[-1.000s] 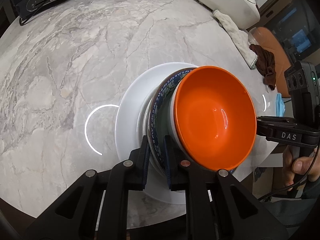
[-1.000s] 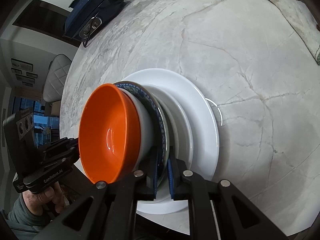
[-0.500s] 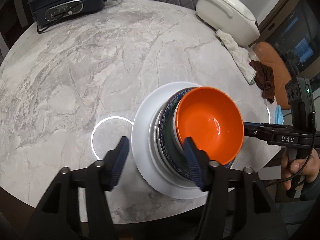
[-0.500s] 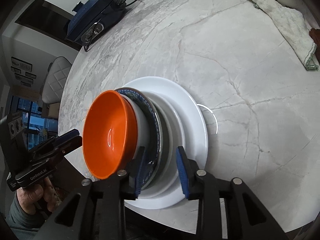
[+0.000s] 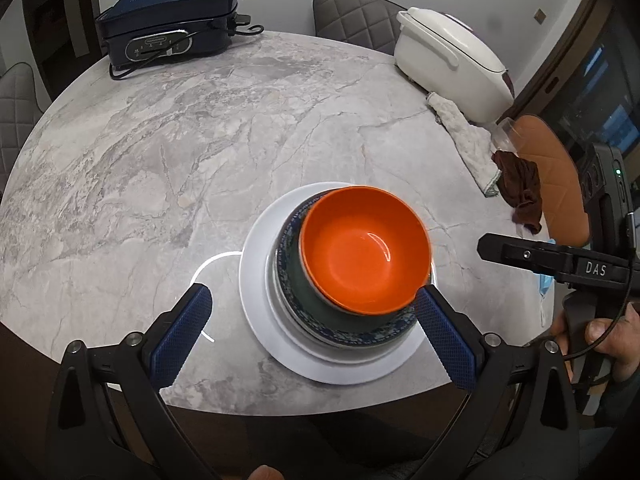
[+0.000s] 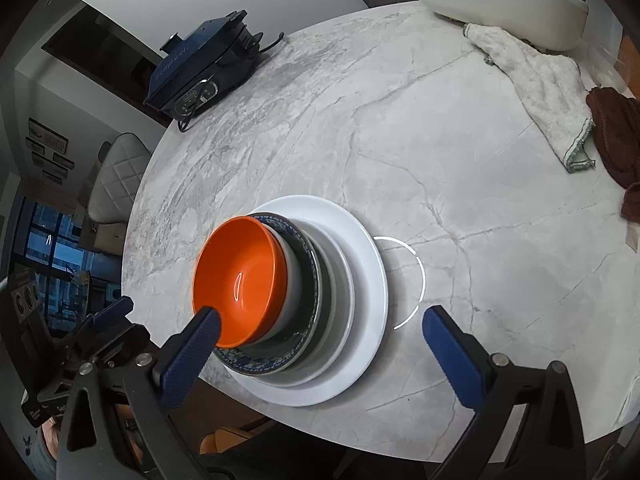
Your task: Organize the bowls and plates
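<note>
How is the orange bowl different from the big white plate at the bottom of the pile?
The orange bowl is bright orange; the big white plate is plain white. The bowl is deep and rounded, while the plate is flat and much wider. The bowl sits at the very top of the stack, and the plate lies at the bottom, straight on the marble table. Both are round and empty of food.

Both the left gripper (image 5: 308, 312) and the right gripper (image 6: 320, 332) are angled downward, jaws opening, nothing gripped.
</note>
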The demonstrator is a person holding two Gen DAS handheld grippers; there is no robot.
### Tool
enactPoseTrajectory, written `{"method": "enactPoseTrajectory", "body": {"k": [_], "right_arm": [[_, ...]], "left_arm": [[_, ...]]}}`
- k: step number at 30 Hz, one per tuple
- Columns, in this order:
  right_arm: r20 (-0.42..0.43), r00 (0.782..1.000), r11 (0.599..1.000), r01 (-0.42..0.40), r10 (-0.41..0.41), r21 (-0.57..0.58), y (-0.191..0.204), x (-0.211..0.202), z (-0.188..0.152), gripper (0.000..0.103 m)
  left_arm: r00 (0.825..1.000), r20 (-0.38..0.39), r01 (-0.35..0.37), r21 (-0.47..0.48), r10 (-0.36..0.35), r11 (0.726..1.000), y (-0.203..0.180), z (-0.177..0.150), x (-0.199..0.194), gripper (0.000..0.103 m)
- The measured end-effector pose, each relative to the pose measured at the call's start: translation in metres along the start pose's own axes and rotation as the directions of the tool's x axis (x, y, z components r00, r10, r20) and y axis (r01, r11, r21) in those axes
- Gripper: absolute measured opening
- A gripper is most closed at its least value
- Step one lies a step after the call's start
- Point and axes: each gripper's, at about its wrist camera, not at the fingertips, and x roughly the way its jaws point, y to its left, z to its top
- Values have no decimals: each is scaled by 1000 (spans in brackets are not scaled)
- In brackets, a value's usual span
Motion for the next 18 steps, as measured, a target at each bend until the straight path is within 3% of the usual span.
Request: {"method": "enactPoseTrajectory", "body": {"k": [8, 12, 18], "right_arm": [[58, 996, 997, 74, -75, 11, 12, -17, -9, 103], [91, 991, 995, 94, -96, 23, 21, -25, -11, 103], [133, 985, 994, 107, -108, 12, 43, -32, -14, 103]], "left_arm": [[997, 32, -76, 63, 74, 995, -21, 14, -19, 103], [994, 35, -101, 52, 99, 994, -15, 25, -23, 103], [988, 100, -123, 66, 116, 990, -3, 29, -39, 103]]}}
